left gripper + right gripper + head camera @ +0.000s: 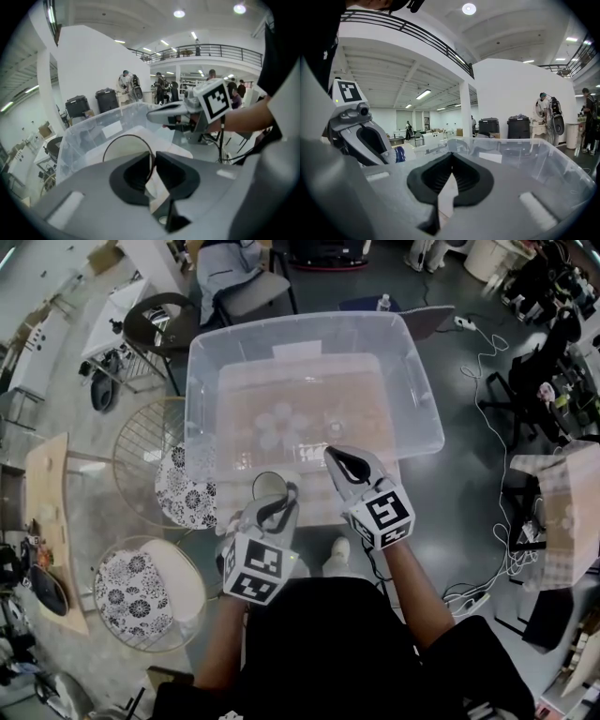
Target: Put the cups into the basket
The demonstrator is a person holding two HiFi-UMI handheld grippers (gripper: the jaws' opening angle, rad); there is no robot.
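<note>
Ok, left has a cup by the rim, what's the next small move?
Probably carry the left gripper forward over the near wall of the clear bin: its cup hangs just short of that wall, and other cups already lie inside.

One clear basket [200, 381]; one cup [267, 486] at its near edge; two grippers, the left gripper [283, 495] and the right gripper [332, 457]; two round wire seats [141, 457]. The cups inside the basket [267, 424] are too blurred to count.
</note>
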